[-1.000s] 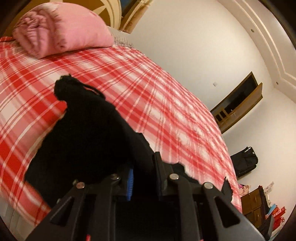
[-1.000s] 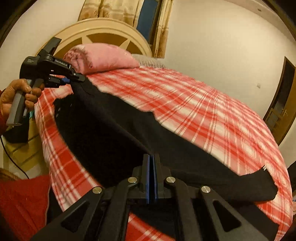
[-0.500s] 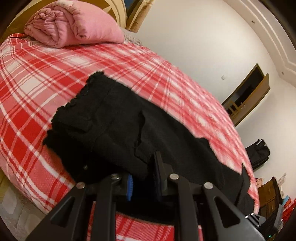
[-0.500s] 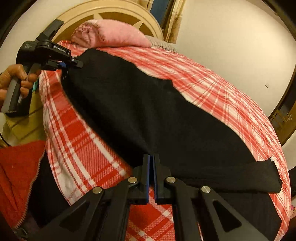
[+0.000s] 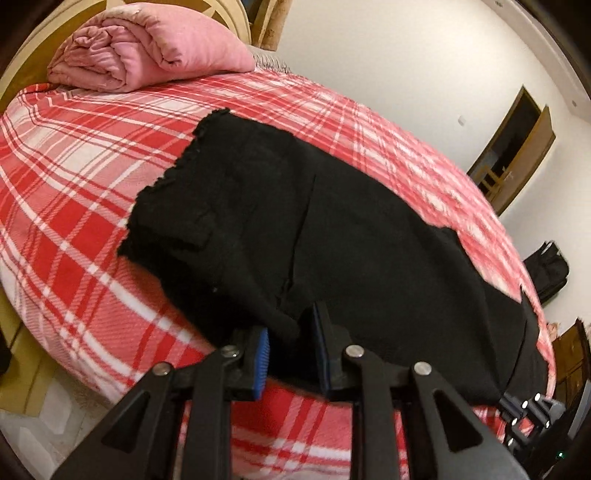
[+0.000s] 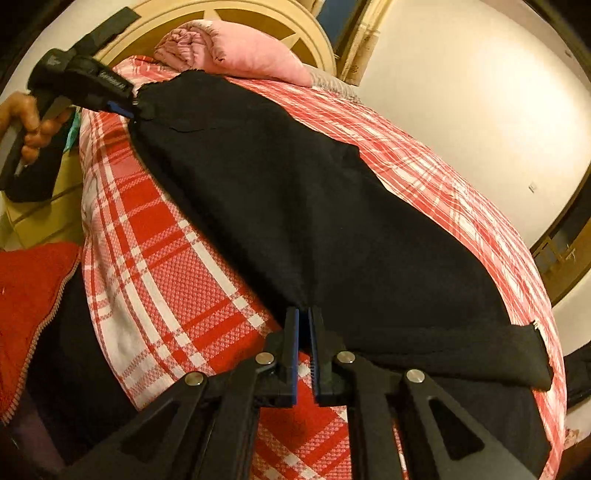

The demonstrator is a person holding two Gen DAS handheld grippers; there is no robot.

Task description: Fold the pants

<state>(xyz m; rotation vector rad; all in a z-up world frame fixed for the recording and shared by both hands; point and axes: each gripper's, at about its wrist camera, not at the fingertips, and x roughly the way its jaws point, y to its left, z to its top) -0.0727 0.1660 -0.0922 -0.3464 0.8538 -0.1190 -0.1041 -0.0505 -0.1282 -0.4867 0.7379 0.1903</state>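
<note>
- Across the near edge of the bed with the red-and-white plaid cover (image 5: 92, 192), the black fabric pants (image 5: 295, 221) lie spread flat, the frayed waistband end toward the head of the bed and the leg end toward its foot.
- At the head of the bed rests a rolled pink blanket (image 5: 147, 48), against a cream wooden headboard (image 6: 236, 22).
- Left tool (image 5: 290, 350): its blue-padded fingers stand apart, with a ridge of the pants' near edge lying between them; neither pad visibly presses it.
- Right tool (image 6: 303, 350): its fingers are nearly together, a narrow gap showing, and the pants' near edge sits just at the tips; I cannot tell whether it pinches the cloth.
- From the right wrist view, the left hand (image 6: 27, 125) grips its tool's handle beside the waistband corner.
</note>
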